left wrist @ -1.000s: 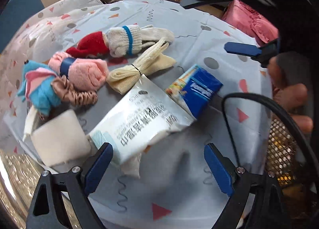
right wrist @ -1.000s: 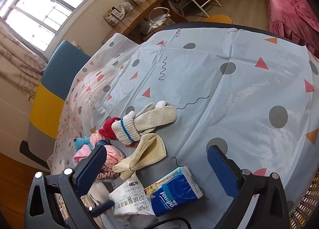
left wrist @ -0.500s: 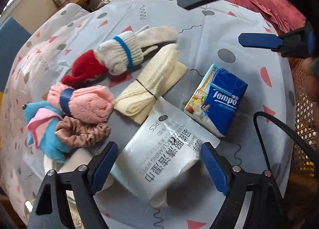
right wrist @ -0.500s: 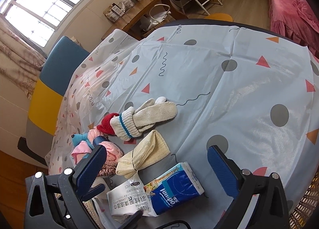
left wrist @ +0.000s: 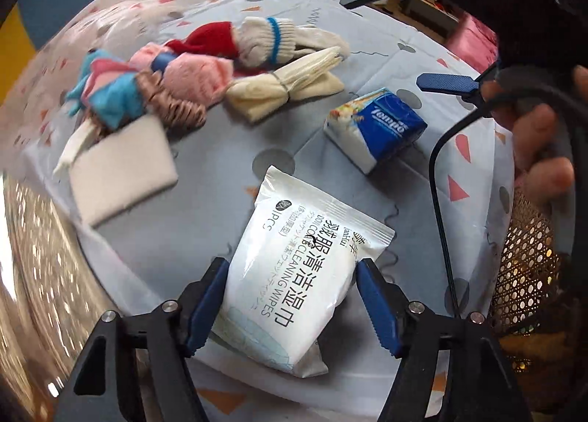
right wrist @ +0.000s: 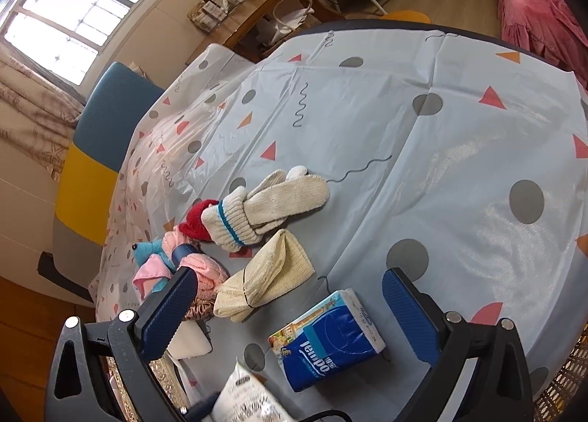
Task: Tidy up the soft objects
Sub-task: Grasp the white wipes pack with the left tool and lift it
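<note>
A white wipes pack (left wrist: 305, 256) lies near the table's front edge between the blue pads of my left gripper (left wrist: 292, 297). The jaws are closing, and both pads touch its sides. Behind it lies a blue Tempo tissue pack (left wrist: 382, 124). Further back are a cream knit band (left wrist: 286, 91), a white glove with a blue stripe (left wrist: 279, 36), a pink roll (left wrist: 198, 80), a brown scrunchie (left wrist: 176, 109), a blue-pink plush (left wrist: 110, 91) and a white folded cloth (left wrist: 121, 172). My right gripper (right wrist: 290, 275) hangs open above the tissue pack (right wrist: 330, 337), holding nothing.
The patterned tablecloth (right wrist: 422, 172) stretches bare toward the far right. The table drops off at the left edge (left wrist: 55, 238). A wicker seat (left wrist: 525, 267) and a black cable (left wrist: 437, 179) sit at the right, by a person's hand (left wrist: 540, 150). A blue-yellow chair (right wrist: 99, 150) stands beyond.
My left gripper came down over the wipes pack and narrowed around it. The pack now lies apart from the tissue pack and the cream band. The right gripper has barely moved.
</note>
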Available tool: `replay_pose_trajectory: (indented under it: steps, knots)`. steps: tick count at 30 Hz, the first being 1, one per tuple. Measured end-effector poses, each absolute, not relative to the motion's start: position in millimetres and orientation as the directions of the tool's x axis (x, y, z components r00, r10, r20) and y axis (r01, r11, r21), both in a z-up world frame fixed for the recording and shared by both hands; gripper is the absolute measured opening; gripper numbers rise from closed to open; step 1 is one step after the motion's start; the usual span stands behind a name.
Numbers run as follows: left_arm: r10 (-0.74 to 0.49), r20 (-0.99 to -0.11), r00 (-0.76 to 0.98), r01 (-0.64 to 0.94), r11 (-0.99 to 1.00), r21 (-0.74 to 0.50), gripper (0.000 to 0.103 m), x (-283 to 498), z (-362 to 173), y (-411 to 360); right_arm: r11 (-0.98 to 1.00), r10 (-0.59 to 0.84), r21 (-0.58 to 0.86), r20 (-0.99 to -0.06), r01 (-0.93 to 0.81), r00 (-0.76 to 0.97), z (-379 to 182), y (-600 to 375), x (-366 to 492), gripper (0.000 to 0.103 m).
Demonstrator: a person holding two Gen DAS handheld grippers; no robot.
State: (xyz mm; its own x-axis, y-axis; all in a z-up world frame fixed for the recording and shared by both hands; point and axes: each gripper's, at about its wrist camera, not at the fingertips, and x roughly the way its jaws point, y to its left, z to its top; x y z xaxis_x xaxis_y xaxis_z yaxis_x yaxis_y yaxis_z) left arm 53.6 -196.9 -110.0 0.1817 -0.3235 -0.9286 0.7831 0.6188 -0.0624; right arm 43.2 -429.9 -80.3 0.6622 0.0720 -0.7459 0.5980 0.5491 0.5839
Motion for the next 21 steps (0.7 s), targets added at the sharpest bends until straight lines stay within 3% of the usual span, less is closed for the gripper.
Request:
replay_pose_trajectory:
  steps: [5,9,10,11,17,21]
  knots:
    - [-0.362,-0.907,0.217,0.752,0.655,-0.081,0.069,48.3,-115.2,-180.4,0.629,0.062,0.520,-0.775,0.578,0.629,-77.9,-415.4,56.2,0.102]
    - [-0.396,-0.883,0.253,0.731,0.676,-0.094,0.059,37.8,-112.2,-156.8,0.650,0.143,0.553,-0.763,0.521,0.631,-80.7,-402.0,64.2,0.089]
    - [-0.401,-0.877,0.263,0.728,0.680,-0.093,0.058,34.0,-112.4,-152.8,0.653,0.172,0.570,-0.753,0.499,0.636,-80.7,-398.5,66.7,0.076]
    - [-0.403,-0.872,0.277,0.725,0.684,-0.086,0.057,31.1,-112.1,-149.2,0.650,0.203,0.587,-0.746,0.482,0.634,-81.6,-394.9,70.4,0.070]
    - [-0.443,-0.835,0.326,0.697,0.710,-0.105,0.056,10.6,-97.2,-129.3,0.640,0.288,0.572,-0.798,0.513,0.529,-103.7,-378.1,108.3,0.064]
    - [-0.475,-0.812,0.339,0.693,0.710,-0.126,0.056,-0.7,-87.3,-113.5,0.672,0.211,0.477,-0.856,0.567,0.471,-123.3,-378.4,120.1,0.025]
